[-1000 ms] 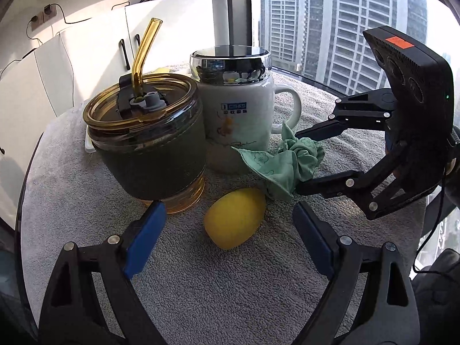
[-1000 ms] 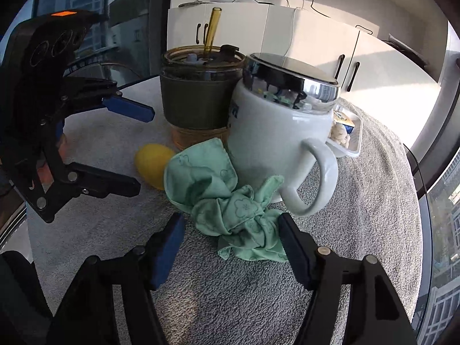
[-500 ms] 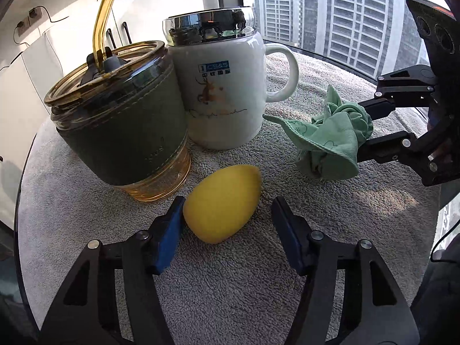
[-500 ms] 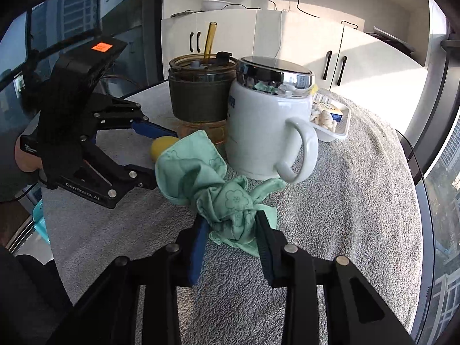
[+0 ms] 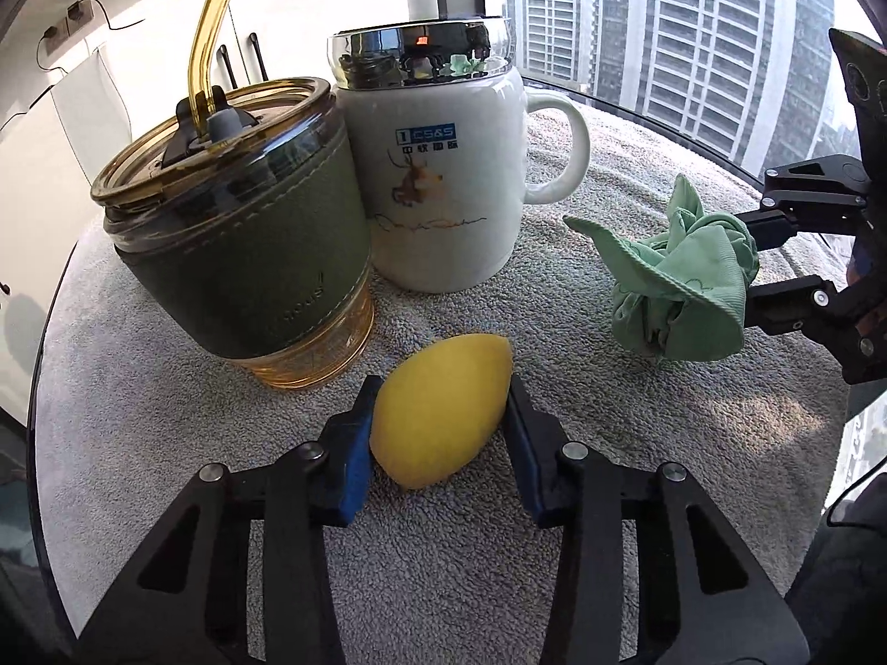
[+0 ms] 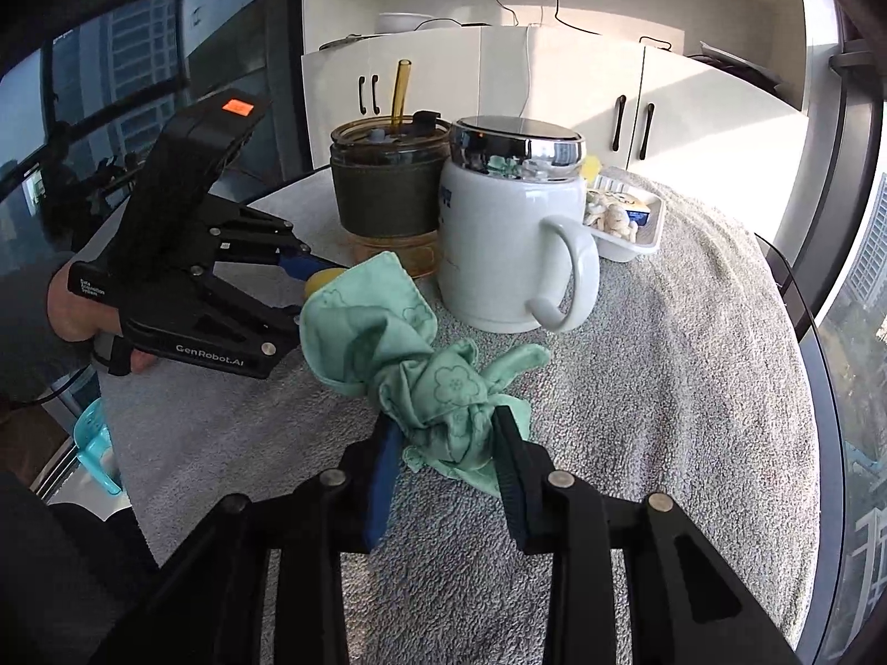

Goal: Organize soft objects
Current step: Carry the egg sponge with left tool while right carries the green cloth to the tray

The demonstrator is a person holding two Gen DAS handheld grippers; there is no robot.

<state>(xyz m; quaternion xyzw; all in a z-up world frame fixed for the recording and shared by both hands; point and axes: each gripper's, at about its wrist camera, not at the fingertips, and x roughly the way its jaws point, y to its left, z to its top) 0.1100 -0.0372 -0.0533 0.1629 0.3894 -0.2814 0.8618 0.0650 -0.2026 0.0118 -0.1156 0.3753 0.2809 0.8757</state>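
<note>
- While my left gripper (image 5: pixel 441 421) is clamping the yellow egg-shaped sponge (image 5: pixel 441 407) between its blue pads (image 5: pixel 355 460), the sponge is sitting low over the grey terry towel (image 5: pixel 637 426) that is covering the round table; I cannot tell whether it is touching the towel or lifted clear; both pads are pressing against its sides.
- My right gripper (image 6: pixel 443 443) is pinching the crumpled mint-green cloth (image 6: pixel 410 360) by its bunched lower end; one corner is flaring up toward the left gripper (image 6: pixel 288 288) and another is trailing toward the white mug (image 6: pixel 510 244); seen from the left wrist, the cloth (image 5: pixel 687 288) is hanging between the right gripper's (image 5: pixel 745 274) black fingers, just above the towel and apart from the mug (image 5: pixel 443 183).
- Behind the sponge, the amber glass tumbler (image 5: pixel 238 255) in its dark green sleeve is standing upright with an amber straw (image 5: pixel 208 39) rising through its lid; it is sitting just beside the mug, which is wearing a shiny chrome lid (image 5: pixel 418 50) and is turning its handle toward the cloth.
- From the right wrist view, a white plastic tray (image 6: pixel 637 233) holding small pale items is resting on the towel (image 6: pixel 665 388) behind the mug's handle; what those items are is too small for me to tell.
</note>
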